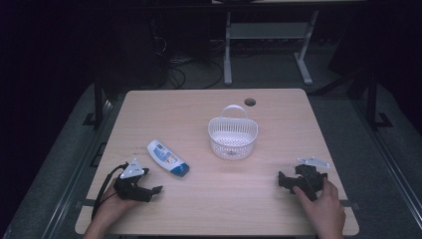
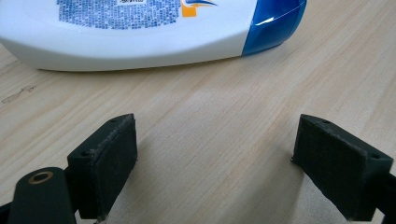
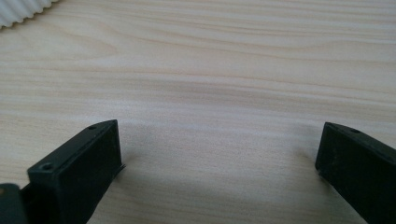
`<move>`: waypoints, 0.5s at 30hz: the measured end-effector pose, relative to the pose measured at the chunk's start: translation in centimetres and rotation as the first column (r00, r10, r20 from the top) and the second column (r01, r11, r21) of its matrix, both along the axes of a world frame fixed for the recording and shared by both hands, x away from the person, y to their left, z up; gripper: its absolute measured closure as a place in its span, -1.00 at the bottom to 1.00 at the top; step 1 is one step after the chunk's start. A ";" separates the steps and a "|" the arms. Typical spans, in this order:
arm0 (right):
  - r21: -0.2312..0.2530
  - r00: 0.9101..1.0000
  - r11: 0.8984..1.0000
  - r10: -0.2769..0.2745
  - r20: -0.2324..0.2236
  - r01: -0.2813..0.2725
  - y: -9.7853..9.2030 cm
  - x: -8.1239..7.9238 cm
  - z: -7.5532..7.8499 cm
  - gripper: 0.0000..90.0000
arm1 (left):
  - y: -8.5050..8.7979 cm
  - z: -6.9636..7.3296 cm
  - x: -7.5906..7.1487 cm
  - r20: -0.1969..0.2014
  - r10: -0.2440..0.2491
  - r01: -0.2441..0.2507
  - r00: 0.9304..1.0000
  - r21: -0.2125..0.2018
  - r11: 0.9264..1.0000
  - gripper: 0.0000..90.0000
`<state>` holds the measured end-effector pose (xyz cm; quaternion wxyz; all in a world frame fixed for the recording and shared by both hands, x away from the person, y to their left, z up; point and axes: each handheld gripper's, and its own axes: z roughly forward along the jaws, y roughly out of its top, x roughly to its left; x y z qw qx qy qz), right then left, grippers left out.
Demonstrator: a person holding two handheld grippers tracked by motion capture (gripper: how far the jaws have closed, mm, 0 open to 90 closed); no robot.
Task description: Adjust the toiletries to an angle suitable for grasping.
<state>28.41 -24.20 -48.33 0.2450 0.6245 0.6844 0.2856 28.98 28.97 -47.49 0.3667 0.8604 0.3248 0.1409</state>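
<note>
Both forearms come in low over the near edge of the wooden table, each hand resting a tool on the wood. The left gripper lies near the left corner, jaws spread wide with nothing between them, aimed at the white bottle with its blue cap, which lies on its side just beyond. The right gripper sits near the right corner, jaws likewise apart over bare wood. The white basket stands mid-table, handle up, nothing visible inside.
</note>
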 end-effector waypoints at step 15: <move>0.000 1.000 1.000 0.000 0.000 0.000 0.0 0.0 0.0 -1.00 | 0.3 1.5 0.1 -0.024 0.026 -0.028 0.999 -0.054 0.998 -0.15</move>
